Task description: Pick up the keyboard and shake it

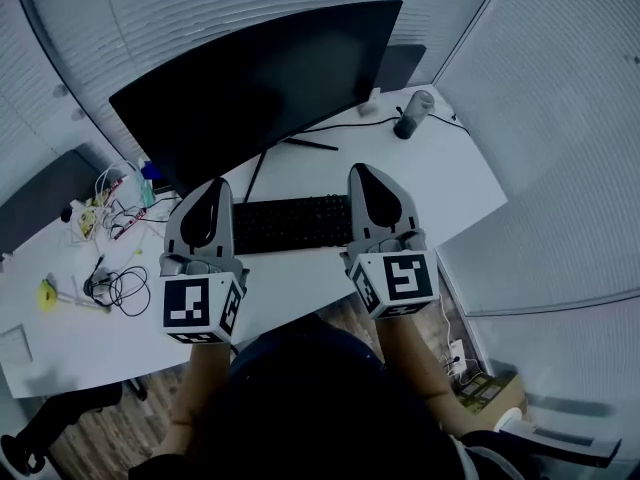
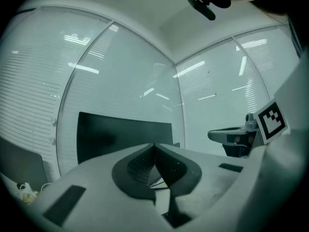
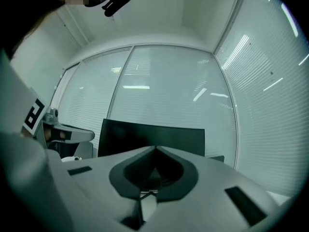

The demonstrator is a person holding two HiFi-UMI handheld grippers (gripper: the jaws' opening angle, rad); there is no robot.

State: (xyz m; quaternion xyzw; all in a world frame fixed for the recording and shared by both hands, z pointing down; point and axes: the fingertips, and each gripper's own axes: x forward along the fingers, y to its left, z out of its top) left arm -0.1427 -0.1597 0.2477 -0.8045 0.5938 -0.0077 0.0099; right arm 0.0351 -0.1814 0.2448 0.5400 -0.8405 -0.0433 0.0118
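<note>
The monitor (image 1: pixel 260 88) looms just past both jaw tips, so a wild shake could whack it. The keyboard (image 1: pixel 292 223) lies on the surface (image 1: pixel 450 183), below and between the left gripper (image 2: pixel 154 148) and right gripper (image 3: pixel 155 150), whose jaws are both clenched on nothing. A dark tumbler (image 1: pixel 413 115) sits beyond the right jaws, and its contents can't be seen.
</note>
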